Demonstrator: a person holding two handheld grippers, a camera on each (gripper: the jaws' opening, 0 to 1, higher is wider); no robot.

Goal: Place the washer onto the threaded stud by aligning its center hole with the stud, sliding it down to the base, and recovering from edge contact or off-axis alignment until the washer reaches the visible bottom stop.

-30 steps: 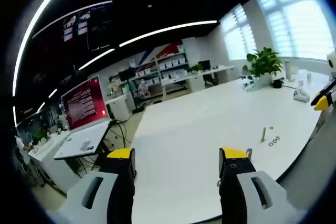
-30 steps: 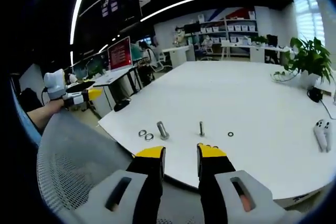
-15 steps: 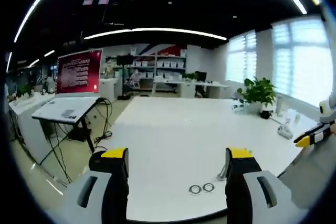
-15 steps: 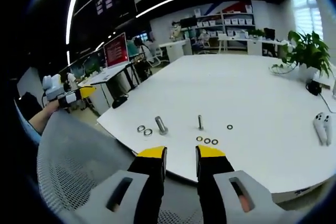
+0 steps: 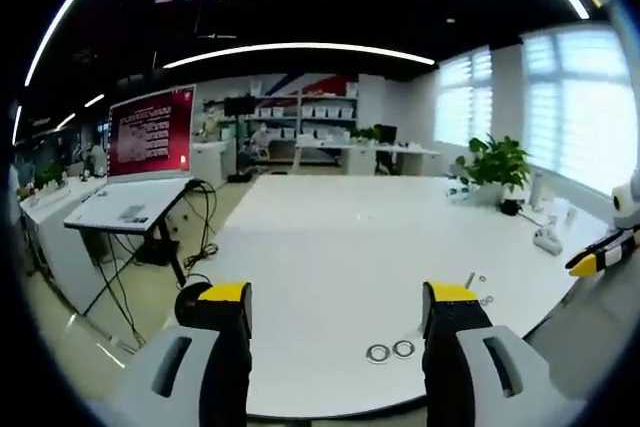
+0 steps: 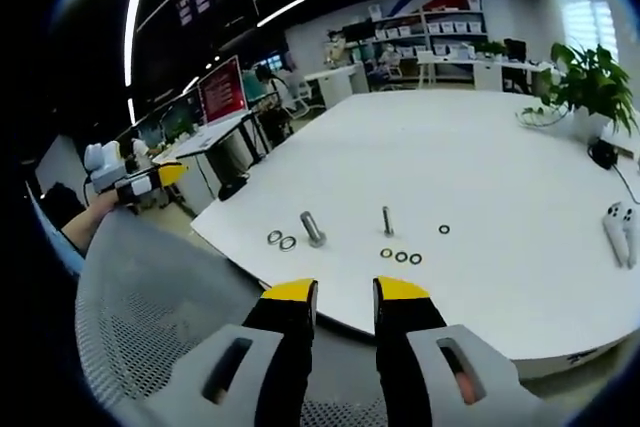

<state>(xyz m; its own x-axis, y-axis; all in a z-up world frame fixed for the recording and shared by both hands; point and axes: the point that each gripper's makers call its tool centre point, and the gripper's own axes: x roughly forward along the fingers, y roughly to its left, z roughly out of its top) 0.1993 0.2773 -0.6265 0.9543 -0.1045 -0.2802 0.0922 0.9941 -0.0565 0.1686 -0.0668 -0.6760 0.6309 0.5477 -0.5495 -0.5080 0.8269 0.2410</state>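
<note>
Change since half a second ago: in the left gripper view the pair of washers (image 5: 391,351) by the table edge sits in nearly the same place between the jaws; in the right gripper view the hardware lies slightly further up the picture, the camera having shifted.

White table (image 6: 500,177): bears all task items near its front edge. No containers among them.

Threaded stud (image 6: 387,220): upright, long axis vertical, free of any washer.

Bolt (image 6: 312,229): lying on its side, to the left of the stud.

Washers: row of three (image 6: 400,256) just in front of the stud; a single washer (image 6: 443,230) to its right; the pair (image 6: 281,240) left of the bolt. All flat on the table.

Right gripper (image 6: 340,295): jaws narrowly parted, nothing held, short of the table edge.

Left gripper (image 5: 335,299): jaws wide apart, empty, above the table edge.

Potted plant (image 6: 590,87): far side of table.
</note>
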